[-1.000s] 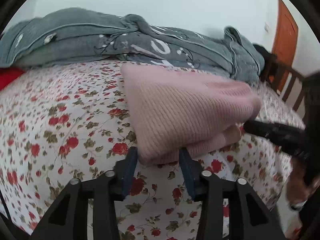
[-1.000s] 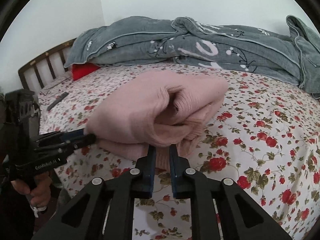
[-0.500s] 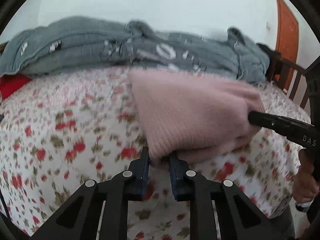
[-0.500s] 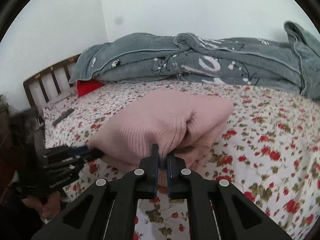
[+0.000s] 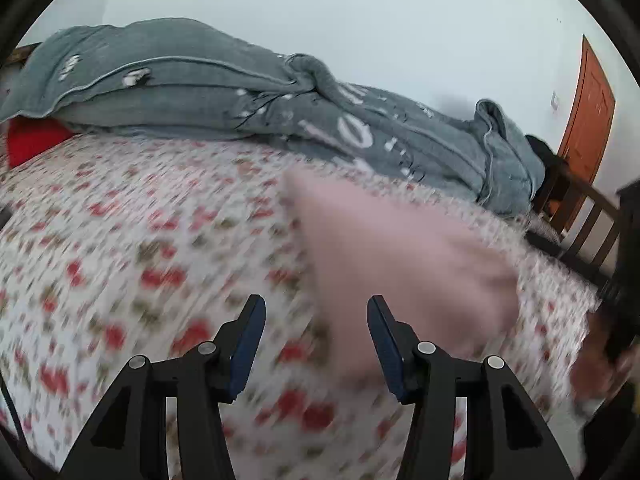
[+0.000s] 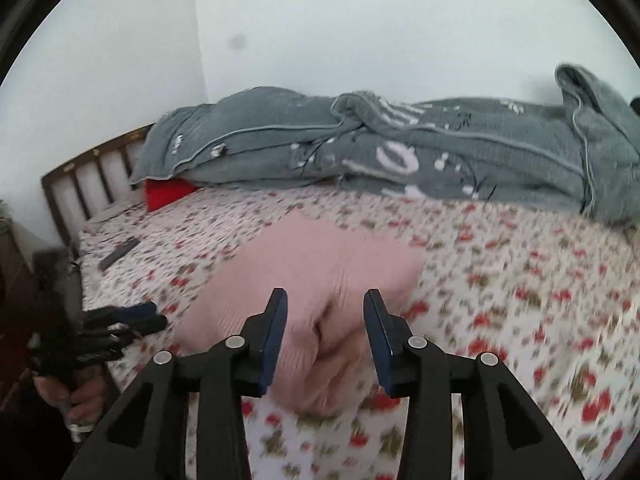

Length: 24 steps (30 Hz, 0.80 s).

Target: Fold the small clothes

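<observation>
A folded pink knit garment (image 6: 320, 280) lies on the flowered bed sheet (image 6: 520, 300). In the left wrist view the pink garment (image 5: 400, 256) is blurred, ahead and to the right of my left gripper (image 5: 316, 334), whose jaws are opening with only sheet between them. My right gripper (image 6: 325, 330) hovers above the garment's near rolled edge, jaws opening, pads clear of the cloth. The left gripper (image 6: 152, 318) also shows at the bed's left edge, held by a hand (image 6: 84, 396).
A grey quilt (image 5: 280, 112) is heaped along the far side of the bed. A red cushion (image 6: 166, 194) peeks from under it. A dark flat object (image 6: 118, 254) lies near the wooden headboard (image 6: 92, 184). An orange door (image 5: 588, 108) stands at far right.
Both grippers closed on the garment's near edge, then let go and opened. Both have pulled up and back from the garment, which now lies free on the sheet.
</observation>
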Available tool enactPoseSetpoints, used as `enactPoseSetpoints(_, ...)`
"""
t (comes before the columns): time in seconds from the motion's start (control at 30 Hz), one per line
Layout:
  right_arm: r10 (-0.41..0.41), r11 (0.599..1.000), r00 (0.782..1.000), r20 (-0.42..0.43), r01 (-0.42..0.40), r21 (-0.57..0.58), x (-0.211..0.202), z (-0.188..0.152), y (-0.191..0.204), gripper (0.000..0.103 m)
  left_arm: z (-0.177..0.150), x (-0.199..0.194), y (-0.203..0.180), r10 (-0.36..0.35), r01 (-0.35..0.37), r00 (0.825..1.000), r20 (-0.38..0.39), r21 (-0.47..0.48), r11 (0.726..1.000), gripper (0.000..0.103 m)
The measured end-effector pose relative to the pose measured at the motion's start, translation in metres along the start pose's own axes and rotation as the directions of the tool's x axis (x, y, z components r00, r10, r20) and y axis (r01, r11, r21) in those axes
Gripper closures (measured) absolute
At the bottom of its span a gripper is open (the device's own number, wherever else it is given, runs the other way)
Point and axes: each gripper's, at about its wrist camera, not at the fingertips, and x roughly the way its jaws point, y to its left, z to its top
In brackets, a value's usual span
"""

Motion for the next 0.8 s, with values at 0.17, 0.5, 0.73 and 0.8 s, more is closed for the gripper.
enactPoseSetpoints(0.17, -0.008, 1.0, 1.0, -0.018, 0.008, -0.003, 0.048, 0.002, 0.01, 0.077, 0.025, 0.04, -0.032, -0.123, 0.124, 0.992, -0.033, 0.045, 0.991, 0.06)
enactPoseSetpoints(0.5, -0.004, 1.0, 0.989, -0.146, 0.005, 0.003, 0.072, -0.018, -0.011, 0.07, 0.023, 0.052, -0.015, -0.179, 0.179, 0.982, -0.067, -0.002, 0.984, 0.055)
enactPoseSetpoints(0.73, 0.052, 0.975, 0.977, -0.205, -0.005, 0.221, 0.081, 0.002, -0.065, 0.03, 0.068, 0.101, 0.014, -0.179, 0.165, 0.969, -0.172, -0.091, 0.982, 0.035)
enactPoseSetpoints(0.8, 0.088, 0.958, 0.968, -0.234, -0.018, 0.286, 0.093, 0.002, -0.076, 0.03, 0.069, 0.123, 0.019, -0.195, 0.167, 0.949, -0.247, -0.131, 0.977, 0.035)
